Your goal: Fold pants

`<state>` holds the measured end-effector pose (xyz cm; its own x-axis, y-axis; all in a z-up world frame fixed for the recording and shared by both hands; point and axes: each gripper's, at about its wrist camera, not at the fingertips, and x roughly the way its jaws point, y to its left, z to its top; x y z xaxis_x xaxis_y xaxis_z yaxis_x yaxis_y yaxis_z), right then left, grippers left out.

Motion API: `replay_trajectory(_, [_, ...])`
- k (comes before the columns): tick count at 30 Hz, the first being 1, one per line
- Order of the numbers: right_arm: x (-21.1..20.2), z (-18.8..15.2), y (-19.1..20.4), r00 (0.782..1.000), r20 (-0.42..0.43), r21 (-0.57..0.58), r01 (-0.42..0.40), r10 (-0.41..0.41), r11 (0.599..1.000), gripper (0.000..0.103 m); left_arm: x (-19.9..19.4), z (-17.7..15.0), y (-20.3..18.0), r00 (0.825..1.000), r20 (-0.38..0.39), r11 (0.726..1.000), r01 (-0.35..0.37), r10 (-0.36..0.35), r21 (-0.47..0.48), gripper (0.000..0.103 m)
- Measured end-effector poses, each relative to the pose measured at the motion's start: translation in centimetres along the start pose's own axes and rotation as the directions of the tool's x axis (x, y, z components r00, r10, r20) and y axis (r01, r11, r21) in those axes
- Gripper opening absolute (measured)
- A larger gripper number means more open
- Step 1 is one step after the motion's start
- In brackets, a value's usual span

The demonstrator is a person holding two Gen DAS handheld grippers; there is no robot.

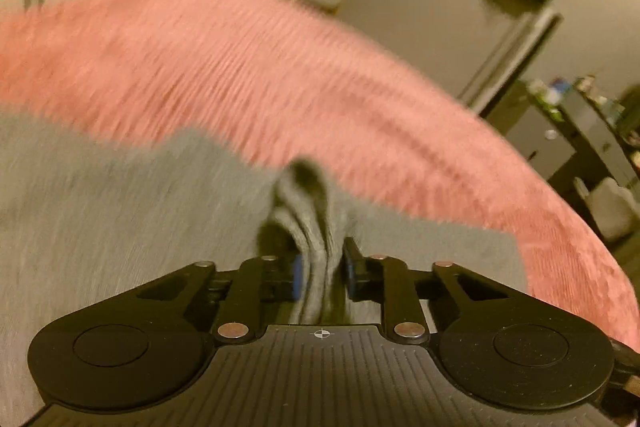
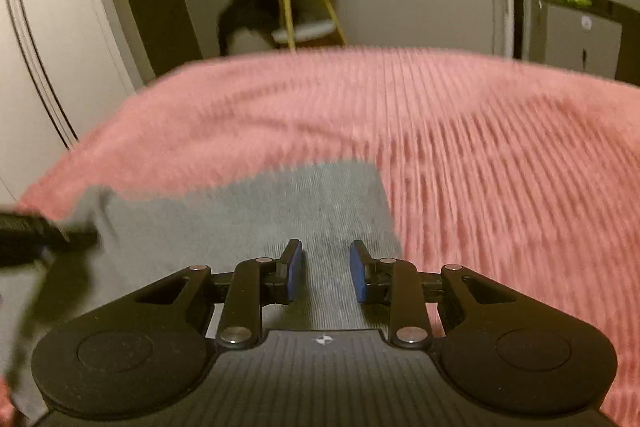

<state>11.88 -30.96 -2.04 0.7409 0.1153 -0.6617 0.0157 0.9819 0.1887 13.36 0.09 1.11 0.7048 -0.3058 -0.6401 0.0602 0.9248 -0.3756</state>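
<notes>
A dim room with pale walls surrounds a bed covered by a pink ribbed blanket [image 2: 460, 147]; a stool [image 2: 308, 7] stands beyond its far edge. The grey pants [image 2: 248, 219] lie on that blanket, spread flat for folding, reaching from the near edge toward the middle. My left gripper [image 1: 322, 267] is nearly closed on a bunched ridge of the grey cloth, which rises between its blue pads [image 1: 297, 277]; I judge this pinch is there to carry that edge over as a fold. My right gripper [image 2: 326, 269] hangs over the flat cloth near its right edge, jaws a little apart with nothing pressed between them, likely placed to take the matching edge. Both views are blurred, so the garment's exact outline cannot be confirmed.
</notes>
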Motion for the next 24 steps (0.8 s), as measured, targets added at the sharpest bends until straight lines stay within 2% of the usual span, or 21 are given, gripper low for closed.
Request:
replay_trajectory(1, [-0.1, -0.2, 0.1, 1.0, 0.005, -0.007, 0.002, -0.002, 1.0, 0.026, -0.9, 0.0, -0.7, 0.998, 0.059, 0.999, 0.012, -0.015, 0.047, 0.016])
replay_trajectory(3, [-1.2, -0.4, 0.0, 0.997, 0.069, -0.002, -0.017, 0.017, 1.0, 0.026, -2.1, 0.1, -0.9, 0.992, 0.124, 0.998, 0.027, -0.033, 0.051, 0.017])
replay_trajectory(4, [-1.6, -0.4, -0.2, 0.995, 0.099, 0.01, -0.027, 0.026, 1.0, 0.026, -2.3, 0.1, -0.7, 0.989, 0.145, 0.999, 0.02, -0.027, 0.047, 0.019])
replay_trajectory(5, [-1.8, -0.5, -0.3, 0.992, 0.122, 0.02, -0.031, 0.028, 0.999, 0.026, -2.2, 0.0, -0.6, 0.988, 0.153, 0.998, -0.013, 0.004, 0.056, 0.029])
replay_trajectory(6, [-1.6, -0.5, -0.3, 0.992, 0.122, 0.019, -0.024, 0.022, 1.0, 0.027, -1.7, -0.3, -0.4, 0.988, 0.146, 0.994, -0.071, 0.059, 0.078, 0.034])
replay_trajectory(7, [-1.0, -0.6, -0.2, 0.996, 0.089, 0.007, -0.005, 0.005, 1.0, 0.027, -1.2, -0.6, -0.2, 0.986, 0.12, 0.987, -0.129, 0.117, 0.1, 0.036])
replay_trajectory(8, [0.0, -0.7, -0.1, 0.999, 0.046, -0.007, 0.015, -0.014, 1.0, 0.027, -0.9, -1.0, 0.1, 0.985, 0.092, 0.981, -0.159, 0.149, 0.109, 0.036])
replay_trajectory(9, [0.7, -1.0, -0.1, 1.0, 0.014, -0.025, 0.025, -0.025, 0.999, 0.027, -1.1, -1.4, 0.5, 0.987, 0.064, 0.983, -0.152, 0.146, 0.104, 0.037])
replay_trajectory(12, [-0.1, -1.4, 0.5, 0.999, 0.021, -0.071, 0.039, -0.037, 0.997, 0.027, -3.5, -3.3, 1.6, 0.997, 0.017, 0.997, -0.072, 0.072, 0.037, 0.041])
replay_trajectory(15, [-2.7, -1.6, 0.8, 1.0, 0.006, -0.031, -0.016, 0.016, 0.999, 0.027, -5.9, -5.7, 2.0, 0.999, -0.033, 1.0, -0.027, 0.028, 0.006, 0.042])
replay_trajectory(17, [-5.1, -2.4, 0.8, 0.997, 0.009, 0.017, -0.074, 0.074, 0.997, 0.027, -6.6, -7.2, 2.4, 0.998, -0.068, 0.999, 0.008, -0.01, -0.036, 0.04])
replay_trajectory(19, [-6.5, -3.6, 1.0, 0.993, -0.03, 0.043, -0.112, 0.113, 0.993, 0.027, -6.3, -8.2, 2.9, 0.994, -0.102, 0.994, 0.032, -0.043, -0.105, 0.039])
replay_trajectory(20, [-6.5, -4.4, 1.2, 0.993, -0.08, 0.039, -0.084, 0.087, 0.996, 0.028, -5.9, -8.4, 3.2, 0.993, -0.113, 0.991, 0.03, -0.044, -0.13, 0.034])
replay_trajectory(22, [-5.8, -5.8, 1.2, 0.986, -0.165, 0.023, -0.025, 0.029, 0.999, 0.028, -5.5, -8.3, 3.4, 0.994, -0.109, 0.994, 0.014, -0.026, -0.109, 0.026])
replay_trajectory(23, [-5.8, -5.9, 0.9, 0.986, -0.162, 0.05, -0.032, 0.039, 0.998, 0.028, -5.3, -8.3, 3.7, 0.994, -0.104, 0.994, 0.009, -0.02, -0.105, 0.018])
replay_trajectory(24, [-5.8, -5.7, 0.7, 0.986, -0.158, 0.067, -0.035, 0.046, 0.997, 0.029, -5.1, -8.3, 4.1, 0.995, -0.099, 0.993, 0.002, -0.014, -0.119, 0.018])
